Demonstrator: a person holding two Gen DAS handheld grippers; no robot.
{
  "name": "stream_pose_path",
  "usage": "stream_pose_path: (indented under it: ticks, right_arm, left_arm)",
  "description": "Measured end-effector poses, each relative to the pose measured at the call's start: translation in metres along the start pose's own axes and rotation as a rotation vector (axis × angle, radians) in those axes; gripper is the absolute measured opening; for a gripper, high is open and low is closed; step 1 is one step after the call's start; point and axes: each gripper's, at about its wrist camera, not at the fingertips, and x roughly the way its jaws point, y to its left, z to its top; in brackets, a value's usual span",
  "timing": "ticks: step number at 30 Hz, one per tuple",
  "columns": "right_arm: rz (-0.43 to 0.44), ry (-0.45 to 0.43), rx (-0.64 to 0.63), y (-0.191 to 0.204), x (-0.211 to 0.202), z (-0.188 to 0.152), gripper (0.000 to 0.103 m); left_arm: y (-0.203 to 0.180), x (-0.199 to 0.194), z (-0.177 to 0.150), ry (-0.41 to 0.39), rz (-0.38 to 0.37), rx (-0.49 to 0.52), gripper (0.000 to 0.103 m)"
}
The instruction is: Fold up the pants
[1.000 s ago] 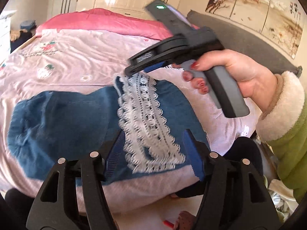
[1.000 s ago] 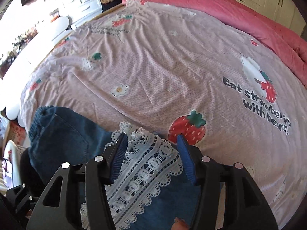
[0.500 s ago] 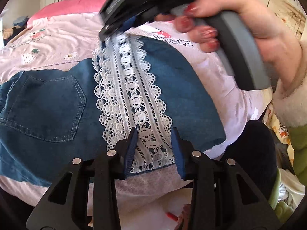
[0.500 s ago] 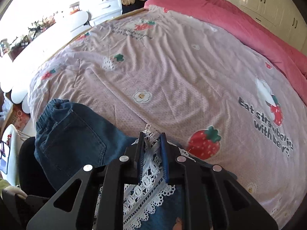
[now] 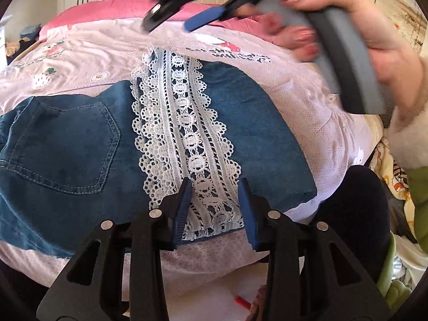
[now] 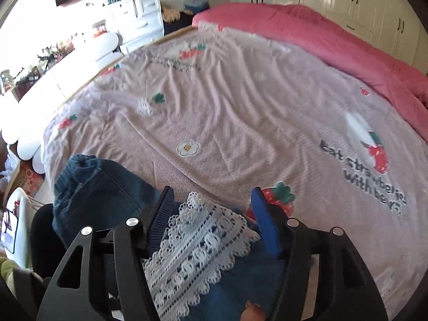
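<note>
Blue denim pants [image 5: 67, 139] lie folded on the pink bedsheet [image 5: 80, 61], a white lace band [image 5: 184, 123] running across them. My left gripper [image 5: 215, 208] sits at the near end of the lace band, its blue pads closed in on the lace and denim there. My right gripper [image 5: 179, 20], held by a hand [image 5: 374, 34], hovers above the band's far end. In the right wrist view the right gripper [image 6: 211, 214] has its jaws opening. The lace corner [image 6: 198, 240] lies loose below them, untouched, with the pants [image 6: 99, 195] to its left.
The sheet [image 6: 240, 107] stretches away wrinkled, with strawberry prints. A pink duvet [image 6: 321, 34] is bunched along the far side. White drawers [image 6: 139, 13] and wardrobes stand beyond the bed. The bed's near edge drops off just below my left gripper.
The right gripper pinched the far lace corner, then let it go and lifted off with its jaws spread. The left gripper came down onto the near lace end, narrowed, and has stayed put since.
</note>
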Motion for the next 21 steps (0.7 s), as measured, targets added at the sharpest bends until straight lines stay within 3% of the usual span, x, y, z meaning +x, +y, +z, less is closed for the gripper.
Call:
stream_pose_path:
  ticks: [4,8,16,21]
  right_arm:
    - [0.027,0.030,-0.024,0.004,-0.012,-0.019,0.072]
    - [0.005,0.114,-0.068,0.015,0.006,-0.037,0.072]
    - [-0.003,0.215,0.046,-0.001,0.043,-0.057,0.076]
    - [0.039,0.217,0.130,-0.013,0.057,-0.065,0.080]
  left_arm:
    - [0.000,0.000,0.000,-0.002,0.005,0.000,0.028]
    - [-0.003,-0.001,0.000,-0.003,0.014,0.003,0.028]
    - [-0.006,-0.005,-0.004,0.001,0.018,-0.002,0.028]
    - [-0.005,-0.004,-0.004,0.003,0.021,-0.006,0.028]
